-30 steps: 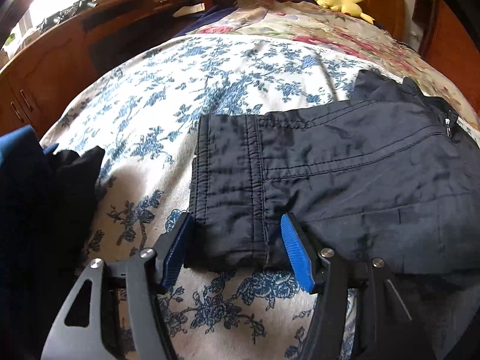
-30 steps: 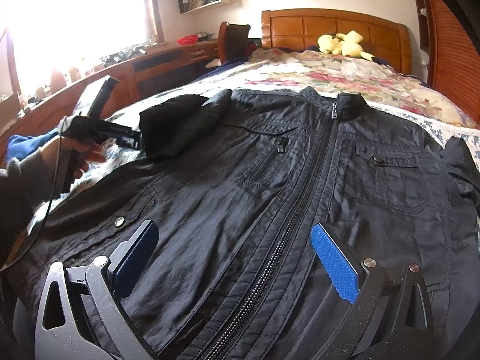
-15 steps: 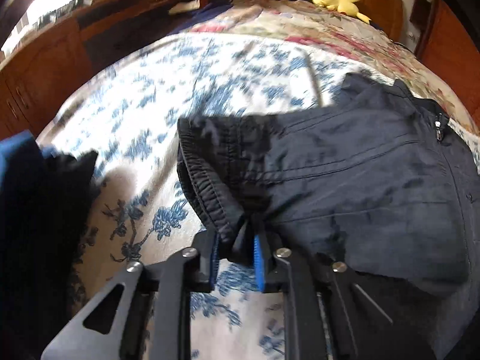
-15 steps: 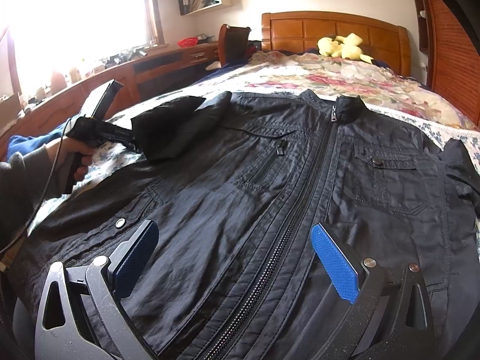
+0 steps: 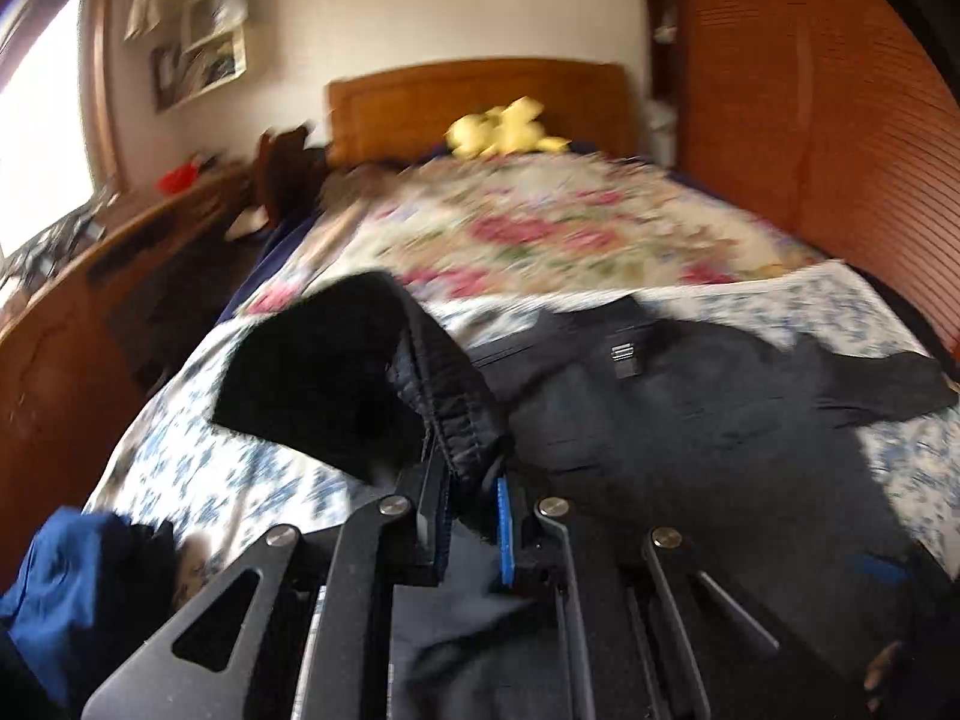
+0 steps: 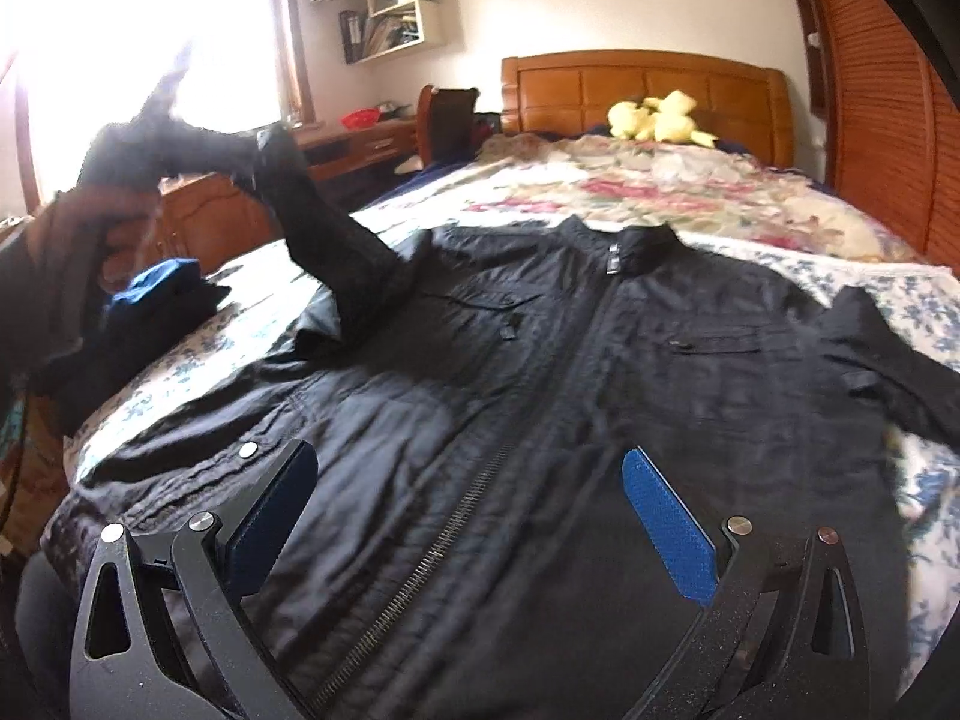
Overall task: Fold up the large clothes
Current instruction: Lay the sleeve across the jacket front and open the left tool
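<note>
Jacket [image 6: 540,420] lies zipped, front up, on bed [image 6: 690,204]; left gripper [image 5: 471,516] pinches its sleeve cuff [image 5: 444,408] lifted above it; right gripper [image 6: 474,510] hovers spread over the hem.

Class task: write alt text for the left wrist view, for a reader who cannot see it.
The left gripper is shut on the cuff of a black jacket sleeve, lifted above a floral bedspread. The rest of the jacket lies flat on the bed, with a yellow plush toy by the wooden headboard.
</note>
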